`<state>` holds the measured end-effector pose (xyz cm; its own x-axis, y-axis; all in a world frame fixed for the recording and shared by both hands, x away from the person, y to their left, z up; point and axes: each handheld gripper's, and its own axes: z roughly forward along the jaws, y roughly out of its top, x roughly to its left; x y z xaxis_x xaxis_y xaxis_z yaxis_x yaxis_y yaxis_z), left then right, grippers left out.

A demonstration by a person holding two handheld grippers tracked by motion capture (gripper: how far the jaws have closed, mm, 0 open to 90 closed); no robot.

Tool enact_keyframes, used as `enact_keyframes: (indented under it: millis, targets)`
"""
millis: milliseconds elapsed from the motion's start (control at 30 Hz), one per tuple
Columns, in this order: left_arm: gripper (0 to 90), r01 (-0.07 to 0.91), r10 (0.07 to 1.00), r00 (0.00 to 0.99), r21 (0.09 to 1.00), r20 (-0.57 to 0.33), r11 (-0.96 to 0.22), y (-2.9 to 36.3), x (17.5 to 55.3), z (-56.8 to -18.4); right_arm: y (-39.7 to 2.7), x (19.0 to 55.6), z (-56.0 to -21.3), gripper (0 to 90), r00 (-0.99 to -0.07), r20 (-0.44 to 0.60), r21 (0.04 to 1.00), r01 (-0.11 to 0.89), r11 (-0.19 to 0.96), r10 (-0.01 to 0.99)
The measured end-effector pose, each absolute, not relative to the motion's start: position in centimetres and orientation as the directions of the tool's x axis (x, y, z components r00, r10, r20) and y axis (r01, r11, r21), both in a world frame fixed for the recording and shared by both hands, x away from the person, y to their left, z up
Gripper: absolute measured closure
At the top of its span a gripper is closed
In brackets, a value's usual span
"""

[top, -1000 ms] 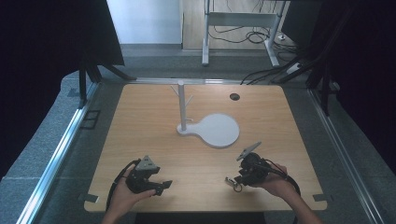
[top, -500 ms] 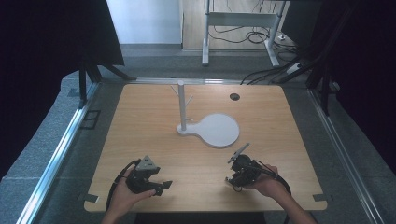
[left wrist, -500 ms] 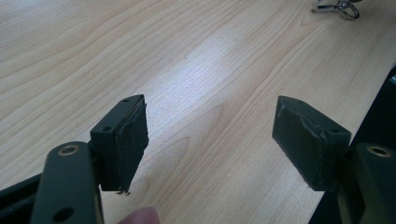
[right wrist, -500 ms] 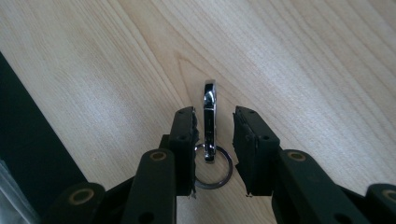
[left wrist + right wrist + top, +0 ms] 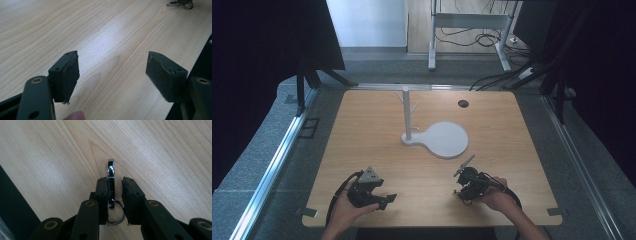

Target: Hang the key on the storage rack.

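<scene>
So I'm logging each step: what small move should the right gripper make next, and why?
Probably close the last bit: the right gripper has its jaws around the shiny metal carabiner clip with a key ring, but a narrow gap remains on one side, so the grip looks unfinished.

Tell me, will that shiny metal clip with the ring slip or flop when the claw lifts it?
The metal clip looks polished, so it may slip between the right claw's pads. It seems rigid and thin, probably light. The key ring hangs loosely below and would likely swing.
</scene>
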<state>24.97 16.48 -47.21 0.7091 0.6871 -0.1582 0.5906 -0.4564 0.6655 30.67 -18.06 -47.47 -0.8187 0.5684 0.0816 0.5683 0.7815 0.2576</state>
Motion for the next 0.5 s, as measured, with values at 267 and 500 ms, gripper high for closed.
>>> enact_keyframes:
  millis: [267,500]
  targets:
    - [27.3,0.591,0.688,0.709,0.665,-0.157,-0.457,16.53,24.99,-47.2,-17.94,30.38,-47.73,83.5,-0.823,0.073,0.236,0.563,0.792,0.563]
    - [27.3,0.592,0.687,0.709,0.662,-0.157,-0.46,16.5,25.04,-47.3,-17.83,30.25,-47.44,84.2,-0.84,0.057,0.208,0.538,0.817,0.539]
